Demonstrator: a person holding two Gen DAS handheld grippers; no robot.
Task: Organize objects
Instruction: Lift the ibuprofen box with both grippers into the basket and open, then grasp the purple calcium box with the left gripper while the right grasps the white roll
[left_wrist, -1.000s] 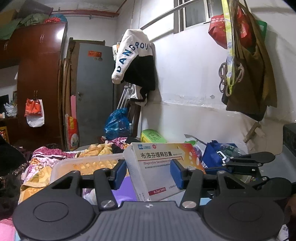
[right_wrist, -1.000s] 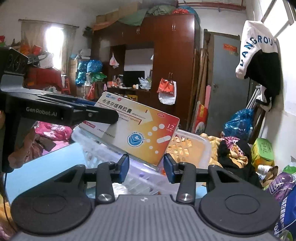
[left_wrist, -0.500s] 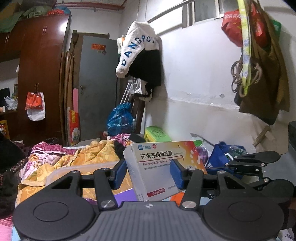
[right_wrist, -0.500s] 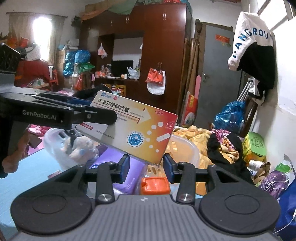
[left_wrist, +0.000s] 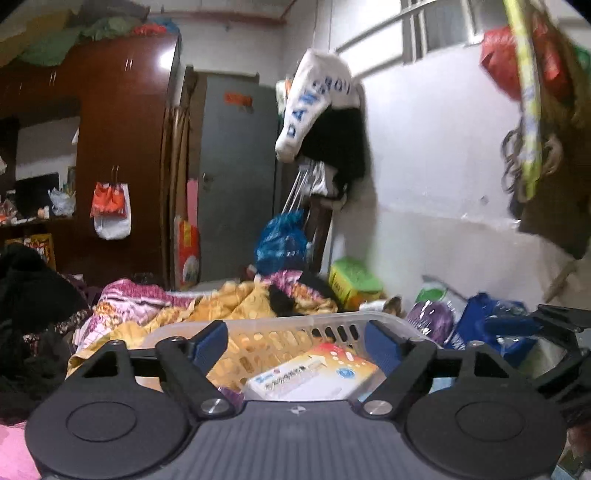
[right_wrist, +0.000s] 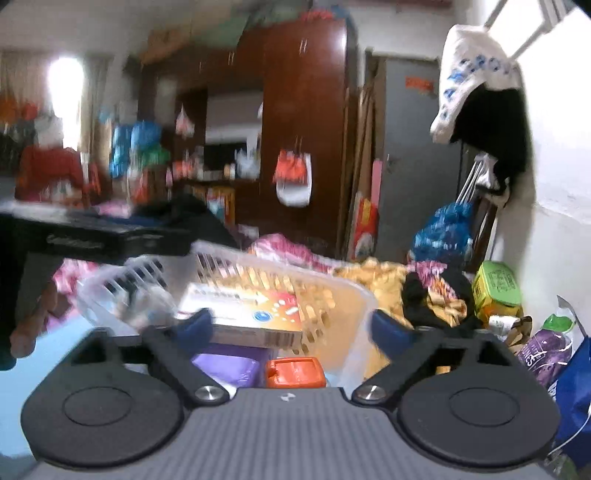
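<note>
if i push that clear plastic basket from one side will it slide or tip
Probably slide. The clear basket looks wide and low, so tipping seems unlikely. Its slotted walls look thin, so it is likely light and may flex where pushed. The medicine box lies loose inside, atop a purple container, and could shift. Both the left gripper and right gripper are open.

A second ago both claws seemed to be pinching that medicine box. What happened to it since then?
Both claws let go. The left claw and right claw now stand wide open, and the medicine box has gone down into the clear plastic basket, where it lies tilted on the other items. The orange-capped container and purple item remain in the basket; the room looks unchanged.
</note>
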